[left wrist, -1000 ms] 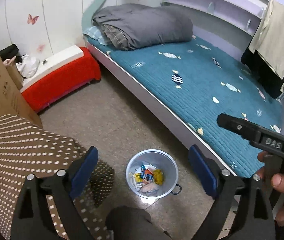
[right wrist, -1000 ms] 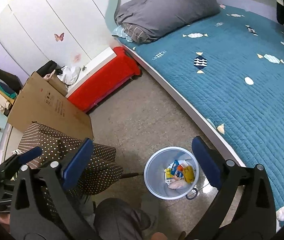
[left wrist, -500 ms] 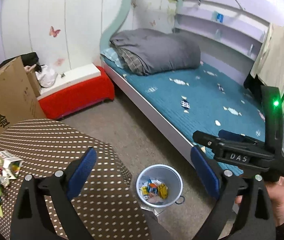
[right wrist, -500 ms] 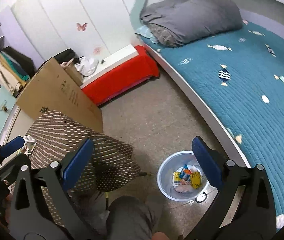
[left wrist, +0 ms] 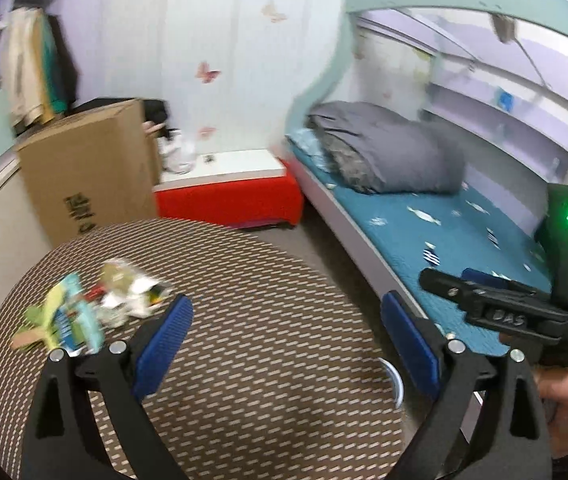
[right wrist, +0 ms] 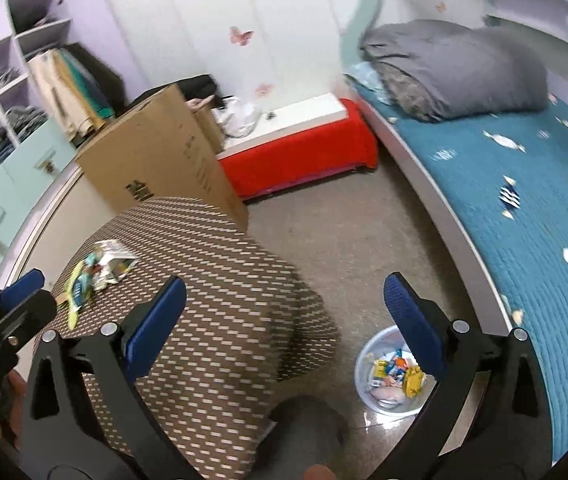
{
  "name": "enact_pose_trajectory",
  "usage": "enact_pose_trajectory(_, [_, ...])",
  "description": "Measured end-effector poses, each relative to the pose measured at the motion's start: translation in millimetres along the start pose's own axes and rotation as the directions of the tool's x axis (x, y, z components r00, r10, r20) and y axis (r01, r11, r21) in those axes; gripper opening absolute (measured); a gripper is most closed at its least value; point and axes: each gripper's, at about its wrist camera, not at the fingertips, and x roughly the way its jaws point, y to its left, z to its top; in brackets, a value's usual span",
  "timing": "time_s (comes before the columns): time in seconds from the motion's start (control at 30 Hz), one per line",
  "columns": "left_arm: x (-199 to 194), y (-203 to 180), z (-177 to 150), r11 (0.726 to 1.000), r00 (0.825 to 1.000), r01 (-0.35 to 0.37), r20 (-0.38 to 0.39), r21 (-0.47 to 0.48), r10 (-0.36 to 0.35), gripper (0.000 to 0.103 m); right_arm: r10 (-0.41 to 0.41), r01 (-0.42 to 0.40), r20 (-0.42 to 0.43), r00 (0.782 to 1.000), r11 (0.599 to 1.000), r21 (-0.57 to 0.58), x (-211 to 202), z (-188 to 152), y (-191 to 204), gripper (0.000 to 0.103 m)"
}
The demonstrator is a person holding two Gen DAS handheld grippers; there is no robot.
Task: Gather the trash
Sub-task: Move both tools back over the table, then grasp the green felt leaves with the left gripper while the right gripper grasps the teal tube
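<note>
Trash wrappers [left wrist: 95, 308] sit in a loose pile at the far-left edge of the round dotted table [left wrist: 243, 320], up-left of both tongs, long axis roughly left-right. Left gripper [left wrist: 284, 332] is nearer, jaws wide open and empty; right gripper [right wrist: 284, 316] likewise (over table edge). Bin [right wrist: 368, 360] on floor, right, part-full.

Teal-quilted bed [right wrist: 532, 208] beside a red bench [right wrist: 300, 156] and butterfly-stickered wall [right wrist: 243, 20].
</note>
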Motion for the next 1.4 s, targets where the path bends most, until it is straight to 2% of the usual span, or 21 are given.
enact_pose_trajectory(0.2, [-18,66,-14,0.991,0.997,-0.08,0.006,-0.106,0.081,0.093,0.077,-0.08,-0.033,0.996,0.991,-0.108,18,1,69,0.097])
enact_pose_trajectory(0.37, [-29,119,-25,0.97,0.988,-0.148,0.008,-0.192,0.152,0.093,0.125,-0.138,-0.074,0.989,0.97,-0.199,36,-1,125,0.097])
enact_pose_trajectory(0.5, [-32,157,-35,0.947,0.977,-0.205,-0.002,-0.246,0.211,0.093,0.159,-0.183,-0.11,0.981,0.946,-0.268,55,-5,170,0.097])
enact_pose_trajectory(0.67, [-26,206,-50,0.912,0.955,-0.292,-0.036,-0.288,0.294,0.093,0.194,-0.232,-0.148,0.97,0.92,-0.316,74,-8,207,0.097])
enact_pose_trajectory(0.8, [-5,240,-56,0.898,0.945,-0.327,-0.094,-0.294,0.313,0.093,0.22,-0.27,-0.177,0.959,0.899,-0.344,88,-11,231,0.097])
enact_pose_trajectory(1.0, [38,266,-56,0.912,0.927,-0.363,-0.171,-0.193,0.333,0.093,0.275,-0.343,-0.227,0.934,0.867,-0.361,112,-11,256,0.096])
enact_pose_trajectory(1.07, [49,270,-56,0.913,0.921,-0.372,-0.189,-0.169,0.34,0.093,0.29,-0.365,-0.243,0.926,0.854,-0.372,121,-11,267,0.088])
enact_pose_trajectory(1.13, [55,272,-57,0.913,0.919,-0.374,-0.195,-0.162,0.342,0.093,0.299,-0.393,-0.284,0.911,0.837,-0.381,135,-12,280,0.071])
enact_pose_trajectory(1.23, [63,276,-58,0.919,0.922,-0.357,-0.22,-0.166,0.318,0.093,0.291,-0.42,-0.344,0.893,0.814,-0.401,158,-16,297,0.053])
enact_pose_trajectory(1.3, [65,278,-57,0.922,0.927,-0.343,-0.224,-0.18,0.301,0.093,0.281,-0.424,-0.362,0.889,0.805,-0.414,170,-18,305,0.048])
enact_pose_trajectory(1.33, [66,278,-57,0.922,0.928,-0.34,-0.225,-0.184,0.297,0.093,0.262,-0.414,-0.368,0.892,0.801,-0.432,178,-20,310,0.04])
enact_pose_trajectory(1.4, [69,280,-57,0.923,0.928,-0.335,-0.236,-0.188,0.288,0.093,0.243,-0.412,-0.389,0.889,0.796,-0.443,190,-23,316,0.036])
